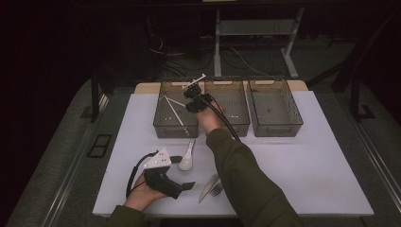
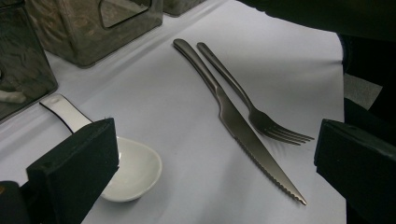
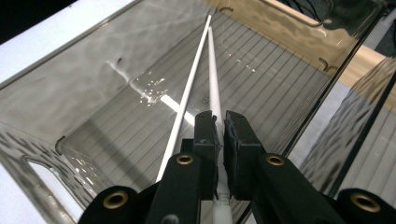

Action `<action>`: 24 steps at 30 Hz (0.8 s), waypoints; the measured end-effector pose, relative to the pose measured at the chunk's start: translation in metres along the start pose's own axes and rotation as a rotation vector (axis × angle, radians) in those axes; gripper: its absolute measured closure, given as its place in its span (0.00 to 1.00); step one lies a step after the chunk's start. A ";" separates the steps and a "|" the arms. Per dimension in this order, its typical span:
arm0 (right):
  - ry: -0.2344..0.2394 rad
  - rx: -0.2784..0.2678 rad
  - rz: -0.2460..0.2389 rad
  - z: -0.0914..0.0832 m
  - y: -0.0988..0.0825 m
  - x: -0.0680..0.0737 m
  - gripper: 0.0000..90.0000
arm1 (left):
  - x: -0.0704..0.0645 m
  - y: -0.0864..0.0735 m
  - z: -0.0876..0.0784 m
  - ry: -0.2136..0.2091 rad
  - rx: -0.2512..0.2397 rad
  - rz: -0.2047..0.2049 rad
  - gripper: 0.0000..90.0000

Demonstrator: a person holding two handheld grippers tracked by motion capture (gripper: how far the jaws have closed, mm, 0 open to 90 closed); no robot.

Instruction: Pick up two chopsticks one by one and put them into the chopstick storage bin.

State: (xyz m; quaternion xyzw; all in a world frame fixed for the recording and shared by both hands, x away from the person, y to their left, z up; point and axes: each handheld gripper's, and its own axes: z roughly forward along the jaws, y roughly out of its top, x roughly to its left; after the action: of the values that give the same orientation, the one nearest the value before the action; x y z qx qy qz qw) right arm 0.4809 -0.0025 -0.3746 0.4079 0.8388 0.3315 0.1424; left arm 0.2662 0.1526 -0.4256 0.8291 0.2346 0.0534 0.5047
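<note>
My right gripper [image 1: 193, 98] reaches over the left clear bin [image 1: 163, 128] at the back of the table. In the right gripper view its jaws [image 3: 220, 126] are shut on a white chopstick [image 3: 212, 79] that slants down into the bin. A second white chopstick [image 3: 184, 102] lies beside it on the bin's ribbed floor [image 3: 261, 88]. My left gripper [image 1: 183, 172] rests in a hand at the table's near left, open with nothing between its jaws [image 2: 215, 140]. Ahead of it lie a white ceramic spoon [image 2: 135, 172], a steel knife [image 2: 243, 133] and a steel fork [image 2: 233, 86].
Two more clear bins, the middle one [image 1: 239, 127] and the right one [image 1: 275, 128], stand in a row beside the left one. The spoon [image 1: 187, 160], knife [image 1: 207, 189] and fork [image 1: 216, 190] lie near the front edge of the white table [image 1: 307, 161]. The right forearm crosses the table's middle.
</note>
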 end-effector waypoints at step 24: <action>0.190 -0.100 -0.028 -0.053 -0.016 -0.014 0.50 | 0.002 -0.001 -0.001 0.009 0.017 0.011 0.00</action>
State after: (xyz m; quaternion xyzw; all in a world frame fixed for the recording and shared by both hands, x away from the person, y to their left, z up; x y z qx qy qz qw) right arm 0.4537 -0.0438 -0.3467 0.3552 0.8366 0.4080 0.0872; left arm 0.2675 0.1548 -0.4260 0.8344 0.2326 0.0580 0.4963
